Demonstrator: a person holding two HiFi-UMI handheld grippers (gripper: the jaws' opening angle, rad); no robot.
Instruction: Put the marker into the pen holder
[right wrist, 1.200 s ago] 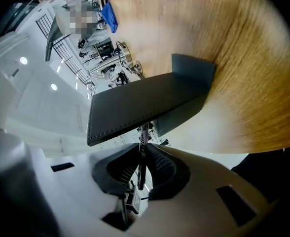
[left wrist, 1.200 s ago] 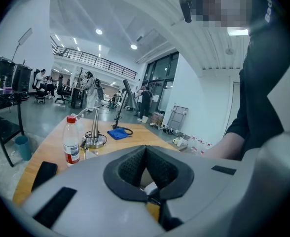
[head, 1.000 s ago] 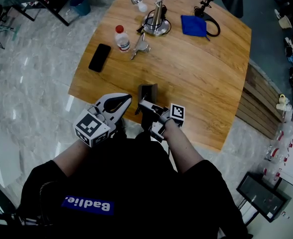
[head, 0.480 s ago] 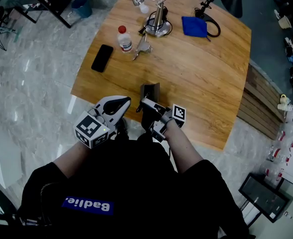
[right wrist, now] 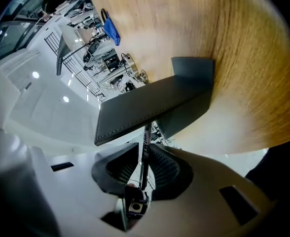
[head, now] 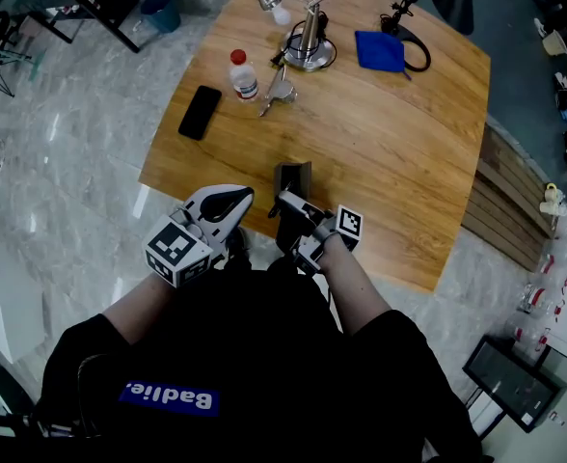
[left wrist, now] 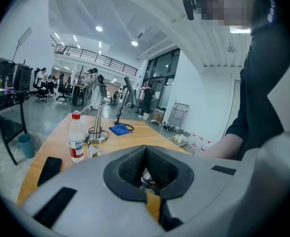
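Observation:
A dark, square pen holder (head: 291, 176) stands near the front edge of the wooden table (head: 390, 162). My right gripper (head: 285, 206) is right behind it, pointing into its top. In the right gripper view a thin marker (right wrist: 145, 149) runs between the jaws, its far end going into the pen holder (right wrist: 155, 102). The jaws of the right gripper (right wrist: 144, 158) are opening and the left pad stands slightly off the marker. My left gripper (head: 237, 199) hovers off the table's front edge, left of the holder. Its jaws (left wrist: 146, 149) are shut with nothing in them.
Further back on the table are a water bottle (head: 242, 75), a black phone (head: 199, 112), a metal lamp base (head: 308, 48) with a small metal object (head: 279, 89) beside it, and a blue cloth (head: 379, 50). Marble floor lies to the left.
Hardly anything moved: the right gripper stays at the pen holder and has shifted a touch to the right. The left gripper holds its place.

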